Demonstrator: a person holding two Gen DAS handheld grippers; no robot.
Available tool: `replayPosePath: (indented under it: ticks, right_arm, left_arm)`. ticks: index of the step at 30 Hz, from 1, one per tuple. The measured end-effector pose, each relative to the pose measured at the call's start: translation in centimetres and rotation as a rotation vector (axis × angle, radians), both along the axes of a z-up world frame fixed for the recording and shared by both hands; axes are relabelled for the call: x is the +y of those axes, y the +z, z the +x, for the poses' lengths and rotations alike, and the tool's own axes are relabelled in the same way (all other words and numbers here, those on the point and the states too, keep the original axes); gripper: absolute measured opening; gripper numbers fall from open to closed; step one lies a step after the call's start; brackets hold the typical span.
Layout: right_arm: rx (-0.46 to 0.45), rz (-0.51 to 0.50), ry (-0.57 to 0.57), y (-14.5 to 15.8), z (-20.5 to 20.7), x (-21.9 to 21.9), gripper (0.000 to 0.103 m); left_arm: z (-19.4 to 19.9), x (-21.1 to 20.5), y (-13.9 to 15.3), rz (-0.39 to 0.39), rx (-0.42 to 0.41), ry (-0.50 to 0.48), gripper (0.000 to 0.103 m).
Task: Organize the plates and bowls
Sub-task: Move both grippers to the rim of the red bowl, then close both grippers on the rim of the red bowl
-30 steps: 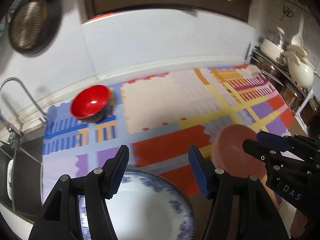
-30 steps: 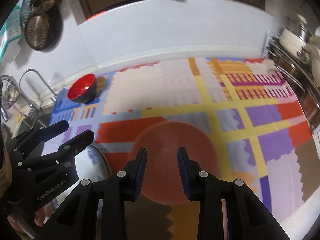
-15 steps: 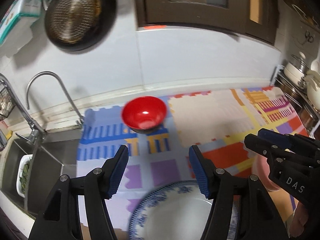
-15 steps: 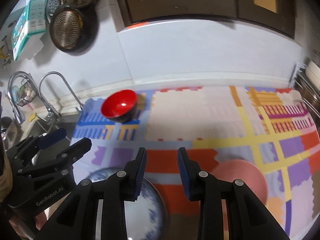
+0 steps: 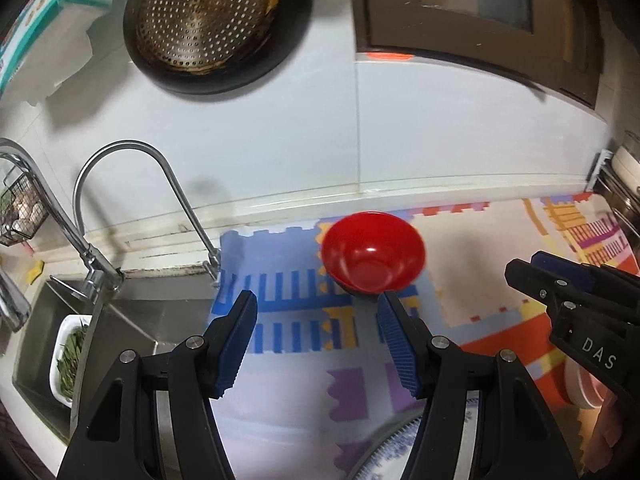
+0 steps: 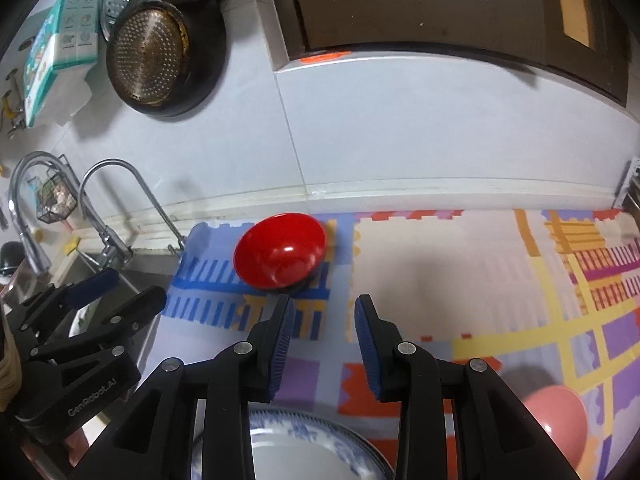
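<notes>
Left-wrist view: left gripper (image 5: pixel 316 334) hangs with its fingers apart and nothing between them. Red bowl (image 5: pixel 373 257) sits upright on the patterned mat (image 5: pixel 472 300), just beyond the fingertips and near the back wall. Judged from its gloss, the bowl is stiff, smooth and probably slippery — grip it across the rim wall, one pad inside and one outside. Near the bowl's left stands the tap (image 5: pixel 132 184) over the sink (image 5: pixel 120 320); it could obstruct an approach from that side. A blue-patterned plate (image 5: pixel 394 454) lies well in front of the bowl, partly hidden.

Right-wrist view: right gripper (image 6: pixel 324 330) holds its fingers narrowly apart, empty. The red bowl (image 6: pixel 280 255) lies just ahead and left of its tips. The plate (image 6: pixel 296 436) sits in front of the bowl, beneath the gripper; a pink dish (image 6: pixel 554 420) lies well to the bowl's right — both likely breakable if knocked.
</notes>
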State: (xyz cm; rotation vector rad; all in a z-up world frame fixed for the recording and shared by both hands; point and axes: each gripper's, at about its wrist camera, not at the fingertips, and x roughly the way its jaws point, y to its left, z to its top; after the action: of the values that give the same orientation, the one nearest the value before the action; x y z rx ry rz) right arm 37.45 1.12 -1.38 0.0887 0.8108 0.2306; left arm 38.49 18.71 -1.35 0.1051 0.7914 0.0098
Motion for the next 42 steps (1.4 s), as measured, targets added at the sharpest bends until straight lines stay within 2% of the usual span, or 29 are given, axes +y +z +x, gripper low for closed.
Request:
replayPosePath:
  ticks: [12, 22, 26, 31, 34, 39, 42]
  right_arm:
    - [0.052, 0.017, -0.015, -3.4, 6.5, 2.3, 0.033]
    - [0.14, 0.003, -0.049, -7.5, 10.8, 3.0, 0.033]
    - [0.169, 0.012, -0.067, -8.7, 12.0, 3.0, 0.033]
    - [0.185, 0.005, -0.074, -9.8, 12.9, 3.3, 0.032]
    - [0.197, 0.008, -0.067, -10.2, 13.2, 3.6, 0.025]
    - [0.199, 0.025, -0.06, -10.3, 13.4, 3.6, 0.016]
    - [0.195, 0.018, -0.054, -10.2, 13.3, 3.8, 0.015]
  left_arm:
    - [6.0, 1.9, -4.4, -0.02, 0.065, -0.002, 0.062]
    - [11.0, 2.2, -8.3, -0.046, 0.133, -0.016, 0.062]
    - [12.4, 2.1, -9.9, -0.054, 0.168, -0.023, 0.058]
    - [13.5, 1.9, -11.2, -0.071, 0.2, -0.033, 0.053]
    - [13.8, 1.8, -11.5, -0.101, 0.211, -0.046, 0.046]
    - [14.0, 1.2, -11.6, -0.138, 0.224, -0.087, 0.021]
    - [13.9, 0.6, -11.6, -0.129, 0.218, -0.093, 0.016]
